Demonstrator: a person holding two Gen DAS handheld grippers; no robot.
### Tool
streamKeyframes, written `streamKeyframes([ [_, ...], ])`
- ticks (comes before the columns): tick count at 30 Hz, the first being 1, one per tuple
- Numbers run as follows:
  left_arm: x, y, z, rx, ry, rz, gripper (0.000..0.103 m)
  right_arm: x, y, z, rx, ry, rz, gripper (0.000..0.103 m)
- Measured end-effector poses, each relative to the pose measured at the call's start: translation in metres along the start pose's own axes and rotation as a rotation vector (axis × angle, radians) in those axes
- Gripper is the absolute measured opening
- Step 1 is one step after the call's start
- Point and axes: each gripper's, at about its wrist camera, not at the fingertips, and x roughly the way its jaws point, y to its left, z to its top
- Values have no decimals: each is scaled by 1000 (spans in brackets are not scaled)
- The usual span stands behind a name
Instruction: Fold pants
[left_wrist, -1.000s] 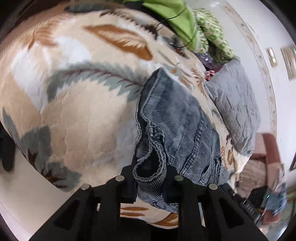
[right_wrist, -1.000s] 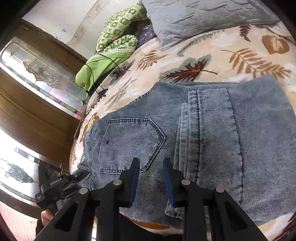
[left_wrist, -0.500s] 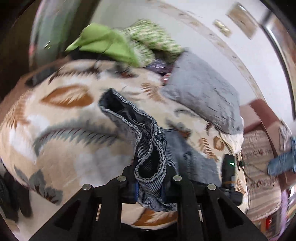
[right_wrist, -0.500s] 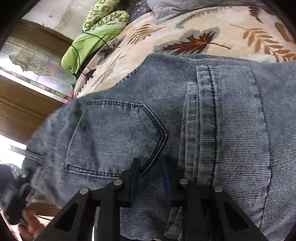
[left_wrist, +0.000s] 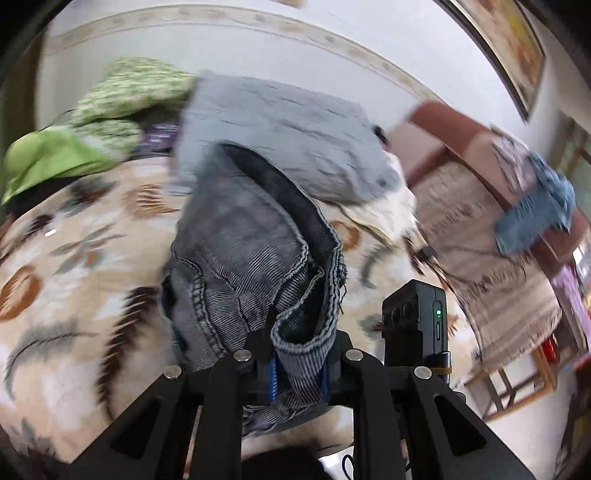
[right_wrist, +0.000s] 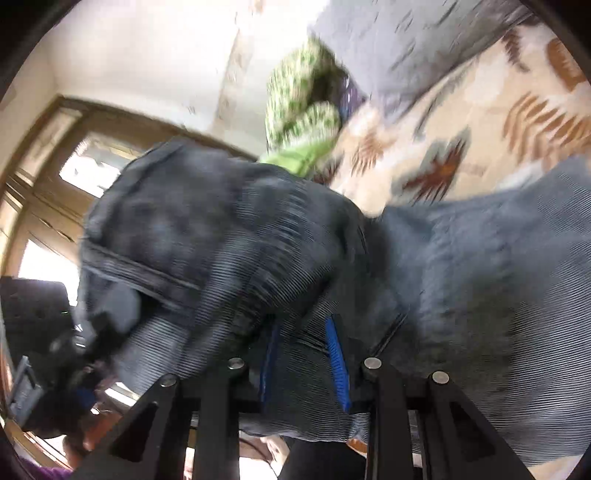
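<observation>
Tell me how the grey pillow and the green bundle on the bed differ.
The grey pillow is one plain quilted slab; the green bundle is lumpy, part speckled green and white, part plain lime. In the left wrist view the pillow lies right of the bundle and looks the larger. The lifted jeans overlap the pillow's lower edge there, not the bundle. Both sit at the far end of the leaf-print blanket, near the wall.
</observation>
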Motion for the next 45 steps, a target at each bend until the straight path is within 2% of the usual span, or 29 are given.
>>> streamKeyframes([
  [4, 72, -42, 0, 56, 120, -111, 20, -44, -47, 1, 110, -87, -21, 30],
  [6, 105, -56, -7, 83, 188, -110, 26, -61, -73, -1, 171, -119, -50, 30],
  [7, 124, -59, -13, 80, 249, -110, 31, -69, -89, -6, 201, -131, -81, 30],
  [9, 140, -58, -23, 44, 335, -139, 32, -79, -114, -15, 259, -138, -145, 30],
  [10, 139, -58, -25, 35, 351, -157, 32, -84, -127, -21, 297, -133, -166, 27],
  [12, 126, -53, -26, 43, 341, -179, 35, -95, -142, -33, 334, -159, -125, 26],
  [15, 89, -38, -12, 88, 221, -130, 59, -116, -141, -39, 308, -195, -167, 29],
  [16, 78, -31, -9, 96, 178, -91, 67, -127, -141, -37, 308, -216, -215, 29],
  [18, 64, -17, -9, 110, 140, -35, 67, -145, -136, -33, 296, -265, -250, 29],
  [21, 63, -2, -19, 146, 141, 81, 67, -163, -114, -23, 249, -340, -241, 29],
  [23, 71, 7, -30, 181, 169, 184, 67, -164, -91, -13, 180, -358, -246, 29],
  [25, 82, 15, -44, 189, 234, 232, 67, -152, -62, -7, 85, -332, -271, 29],
  [29, 96, 22, -70, 179, 307, 220, 67, -108, -31, -14, -46, -201, -388, 29],
  [30, 98, 24, -73, 177, 313, 213, 67, -99, -34, -18, -64, -158, -421, 29],
  [33, 110, 32, -88, 175, 336, 180, 69, -61, -58, -37, -88, 24, -593, 29],
  [34, 109, 37, -87, 156, 328, 171, 73, -58, -61, -42, -100, 21, -596, 29],
  [35, 108, 39, -86, 139, 335, 159, 74, -62, -61, -46, -113, -10, -575, 29],
  [38, 100, 42, -72, 122, 341, 139, 73, -74, -62, -42, -52, 9, -551, 28],
  [40, 88, 39, -57, 149, 272, 132, 73, -82, -56, -34, -39, 14, -555, 28],
  [42, 79, 40, -40, 151, 219, 120, 73, -83, -42, -19, -83, -28, -574, 28],
  [45, 81, 49, -12, 133, 175, 136, 73, -83, -27, 5, -91, -73, -543, 28],
])
